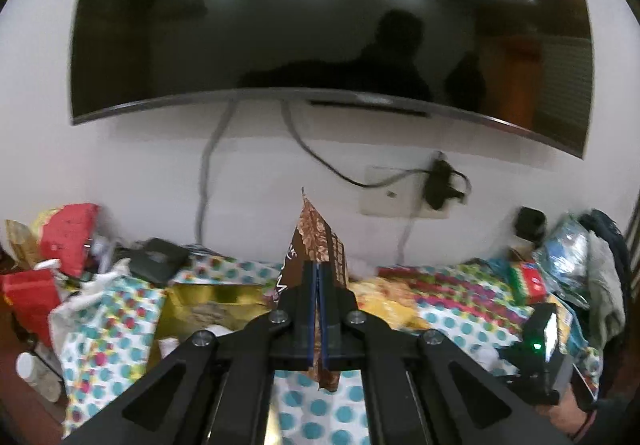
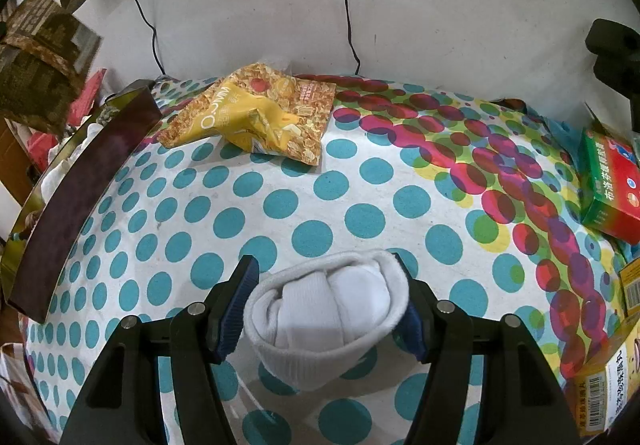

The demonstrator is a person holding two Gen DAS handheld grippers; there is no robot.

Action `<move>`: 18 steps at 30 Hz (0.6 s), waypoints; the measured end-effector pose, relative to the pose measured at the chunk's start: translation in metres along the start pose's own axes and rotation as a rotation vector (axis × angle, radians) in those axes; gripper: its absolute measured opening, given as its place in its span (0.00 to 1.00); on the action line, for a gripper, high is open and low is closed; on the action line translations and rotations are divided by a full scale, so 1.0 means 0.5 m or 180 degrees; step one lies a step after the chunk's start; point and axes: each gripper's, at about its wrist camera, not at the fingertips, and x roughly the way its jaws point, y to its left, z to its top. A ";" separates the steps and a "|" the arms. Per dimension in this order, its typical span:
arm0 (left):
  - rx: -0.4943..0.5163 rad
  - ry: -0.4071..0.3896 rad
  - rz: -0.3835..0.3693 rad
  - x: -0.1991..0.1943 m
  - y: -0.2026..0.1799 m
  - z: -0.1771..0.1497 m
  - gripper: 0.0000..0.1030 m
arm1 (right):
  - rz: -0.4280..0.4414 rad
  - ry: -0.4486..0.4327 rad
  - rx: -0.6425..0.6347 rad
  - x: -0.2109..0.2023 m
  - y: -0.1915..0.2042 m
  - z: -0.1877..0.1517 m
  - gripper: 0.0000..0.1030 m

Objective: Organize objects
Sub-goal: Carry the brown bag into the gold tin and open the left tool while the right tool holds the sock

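Two things are picked up, my left gripper (image 1: 318, 285) pinched tight on a brown packet (image 1: 316, 241) and my right gripper (image 2: 326, 285) squeezing rolled white socks (image 2: 328, 309), but the yellow snack bag (image 2: 252, 113) far ahead still waits.

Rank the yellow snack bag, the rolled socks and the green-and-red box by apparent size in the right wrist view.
1. Yellow snack bag
2. Rolled socks, though they sit closest to the camera, so they are probably smaller than they look.
3. Green-and-red box, partly cut off at the frame edge.
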 end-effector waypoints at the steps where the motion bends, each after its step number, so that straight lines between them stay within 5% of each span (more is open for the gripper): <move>1: -0.0010 -0.0002 0.0037 -0.002 0.011 0.005 0.01 | -0.0006 0.0002 -0.0005 0.000 -0.001 0.001 0.60; 18: -0.0116 0.0346 0.0570 0.069 0.151 -0.027 0.01 | -0.0143 0.0034 -0.0126 0.001 0.012 -0.005 0.62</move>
